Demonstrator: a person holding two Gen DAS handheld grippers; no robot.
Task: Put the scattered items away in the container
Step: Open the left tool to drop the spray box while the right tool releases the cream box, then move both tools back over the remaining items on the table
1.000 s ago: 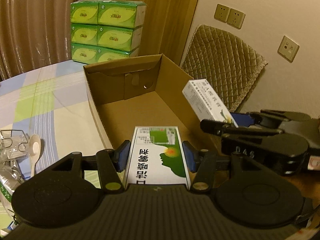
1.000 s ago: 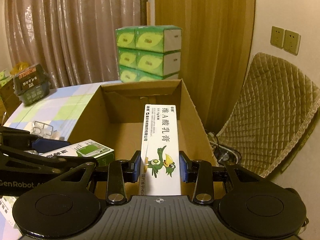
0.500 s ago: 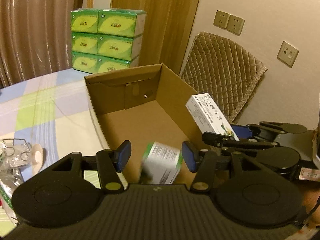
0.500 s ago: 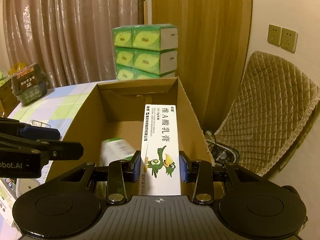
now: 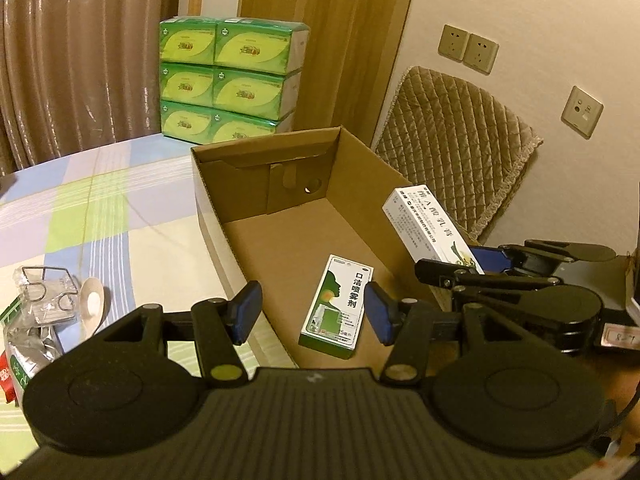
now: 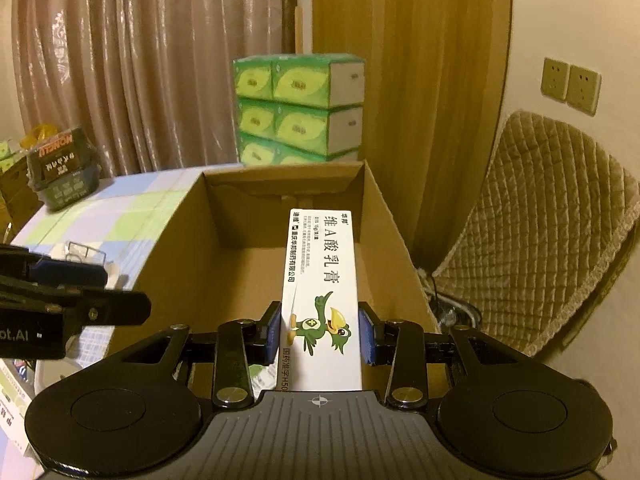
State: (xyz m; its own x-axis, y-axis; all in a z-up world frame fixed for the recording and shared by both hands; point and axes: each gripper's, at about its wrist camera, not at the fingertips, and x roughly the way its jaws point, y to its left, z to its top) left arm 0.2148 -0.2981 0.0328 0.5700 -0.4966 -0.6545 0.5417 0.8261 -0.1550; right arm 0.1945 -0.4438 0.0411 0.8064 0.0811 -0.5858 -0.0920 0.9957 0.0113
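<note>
Left hand-held gripper [image 5: 313, 312]: held wide apart with nothing between the pads, above the near end of the cardboard box [image 5: 352, 160].
Green box [image 5: 337, 307]: laid flat on the floor of the cardboard box, near its front.
Right hand-held gripper [image 6: 319, 334]: clamped narrowly on a long white box [image 6: 322, 296], raised over the right side of the cardboard box.
Table [image 5: 80, 208]: covered by a checked cloth; a spoon [image 5: 91, 306] is seen at the left.

– Where do the two cameras sit?
– One on each gripper, close over the table edge, tilted down.
– What do both show?
– The cardboard box [image 5: 352, 216] [image 6: 224, 248] and the green packs [image 5: 232, 80] [image 6: 298, 108].
</note>
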